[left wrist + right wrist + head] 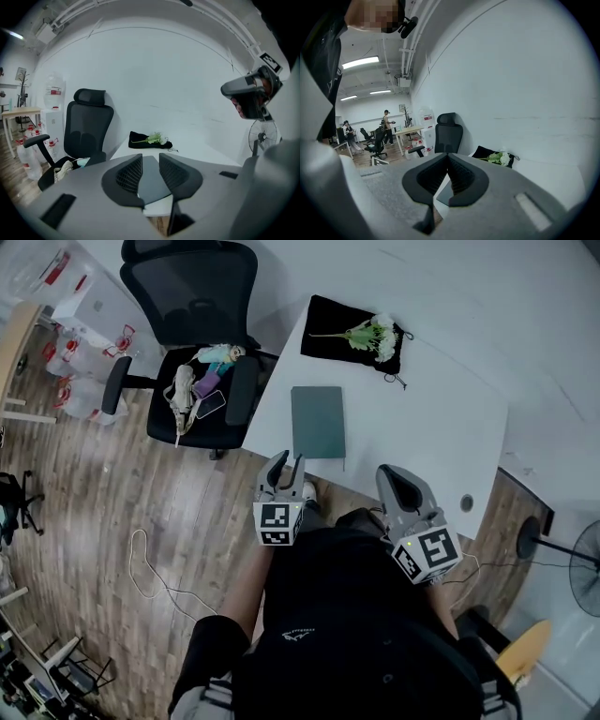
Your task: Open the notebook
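Note:
The dark green notebook lies closed on the white table, near its front edge. My left gripper hovers just in front of the notebook's near end, at the table edge. Its jaws are open with nothing between them. In the left gripper view the notebook shows through the gap of that gripper. My right gripper is to the right of the notebook, over the table's front edge. In the right gripper view its fingertips meet, holding nothing.
A black cloth with a flower bunch lies at the table's far side. A black office chair carrying small items stands left of the table. A fan stands at the right. People sit and stand far off in the room.

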Motion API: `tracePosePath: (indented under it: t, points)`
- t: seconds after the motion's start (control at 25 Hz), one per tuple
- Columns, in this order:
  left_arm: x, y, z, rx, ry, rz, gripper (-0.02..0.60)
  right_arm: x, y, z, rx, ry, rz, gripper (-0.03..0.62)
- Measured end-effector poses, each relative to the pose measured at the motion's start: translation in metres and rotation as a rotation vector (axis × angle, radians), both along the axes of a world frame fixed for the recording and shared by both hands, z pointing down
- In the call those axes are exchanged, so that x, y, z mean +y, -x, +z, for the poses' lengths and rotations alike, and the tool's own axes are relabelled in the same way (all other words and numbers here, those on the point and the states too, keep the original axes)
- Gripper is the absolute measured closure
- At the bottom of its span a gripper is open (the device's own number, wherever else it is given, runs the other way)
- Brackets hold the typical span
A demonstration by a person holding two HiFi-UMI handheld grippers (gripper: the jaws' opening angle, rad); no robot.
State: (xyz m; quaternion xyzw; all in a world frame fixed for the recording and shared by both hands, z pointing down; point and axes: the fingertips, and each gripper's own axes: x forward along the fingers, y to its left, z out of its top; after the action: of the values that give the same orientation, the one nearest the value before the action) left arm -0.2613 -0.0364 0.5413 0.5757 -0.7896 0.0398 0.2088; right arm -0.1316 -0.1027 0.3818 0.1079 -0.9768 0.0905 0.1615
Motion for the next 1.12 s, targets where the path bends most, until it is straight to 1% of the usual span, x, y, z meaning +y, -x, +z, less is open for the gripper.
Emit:
tracePosePath:
  t: [0.24, 0.36, 0.48, 0.56, 0.68, 0.96, 1.12]
  points:
    - [0.0, 0.003, 0.044, 0.081, 0.06, 0.017, 0.471, 0.007, 0.008, 0.006, 0.036, 0.002, 0.008, 0.589]
    - [-0.003, 0.004, 0.066, 0.154, 0.088, -0.002, 0.471, 0.005, 0.009, 0.009, 0.057, 0.005, 0.01, 0.589]
    - [-0.004, 0.006, 0.092, 0.217, 0.139, -0.024, 0.471, 0.003, 0.01, 0.012, 0.07, 0.006, 0.016, 0.589]
    - [-0.005, 0.008, 0.104, 0.232, 0.163, -0.034, 0.471, 0.003, 0.011, 0.015, 0.082, 0.007, 0.02, 0.589]
    - [-0.006, 0.01, 0.115, 0.247, 0.177, -0.043, 0.471, 0.003, 0.012, 0.019, 0.101, 0.011, 0.021, 0.589]
    - [-0.013, 0.005, 0.138, 0.307, 0.221, -0.049, 0.471, -0.005, 0.008, 0.027, 0.136, 0.013, 0.028, 0.589]
    - [-0.013, 0.003, 0.152, 0.358, 0.245, -0.079, 0.471, -0.008, 0.001, 0.031, 0.142, 0.024, 0.044, 0.589]
